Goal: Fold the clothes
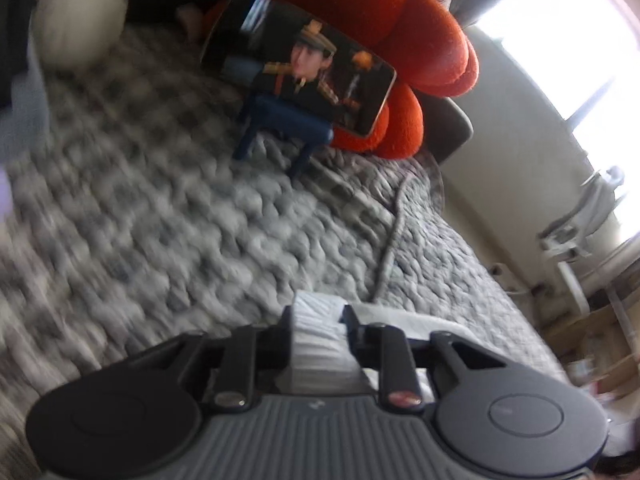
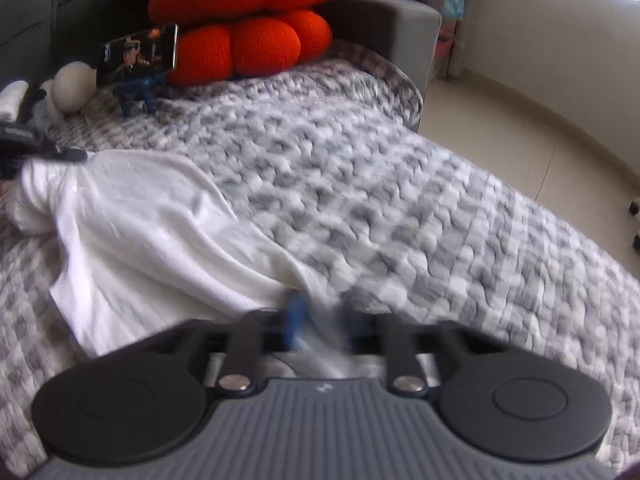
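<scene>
The white garment (image 2: 152,232) lies spread on the grey quilted bed (image 2: 400,208), toward its left side. The left hand-held gripper (image 1: 318,332) pinches a fold of that white cloth between narrow jaws. The right hand-held gripper (image 2: 318,324) nips the garment's near edge, jaws close together, though blurred. A phone (image 2: 138,54) on a blue stand leans against an orange cushion (image 2: 248,20) at the bed's far end

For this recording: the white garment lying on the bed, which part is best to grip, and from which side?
Grip the white garment by its outer edges, one corner per gripper, coming in low from the near side of the grey quilt. It lies limp and creased, so pinching its edge should work best. The left gripper and right gripper appear already shut on cloth.
</scene>
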Action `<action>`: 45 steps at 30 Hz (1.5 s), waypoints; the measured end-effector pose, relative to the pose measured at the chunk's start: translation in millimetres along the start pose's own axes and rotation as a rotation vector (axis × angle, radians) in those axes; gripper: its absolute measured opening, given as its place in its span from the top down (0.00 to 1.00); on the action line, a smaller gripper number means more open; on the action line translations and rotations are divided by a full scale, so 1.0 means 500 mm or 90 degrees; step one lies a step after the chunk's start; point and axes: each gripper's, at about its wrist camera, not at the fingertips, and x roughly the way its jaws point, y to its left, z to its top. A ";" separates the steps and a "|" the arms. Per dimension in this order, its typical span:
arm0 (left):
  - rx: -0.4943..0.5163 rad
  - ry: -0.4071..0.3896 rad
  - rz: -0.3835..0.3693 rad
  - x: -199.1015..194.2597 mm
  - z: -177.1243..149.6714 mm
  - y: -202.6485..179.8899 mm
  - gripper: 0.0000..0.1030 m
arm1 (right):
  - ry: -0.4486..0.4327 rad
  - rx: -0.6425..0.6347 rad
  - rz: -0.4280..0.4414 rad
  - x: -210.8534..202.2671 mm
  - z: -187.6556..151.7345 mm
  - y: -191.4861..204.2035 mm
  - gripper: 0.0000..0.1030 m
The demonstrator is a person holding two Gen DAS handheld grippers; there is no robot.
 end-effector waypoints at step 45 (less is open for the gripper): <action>0.120 -0.172 -0.032 -0.148 0.010 -0.003 0.98 | -0.100 0.030 -0.121 -0.105 -0.062 -0.062 0.99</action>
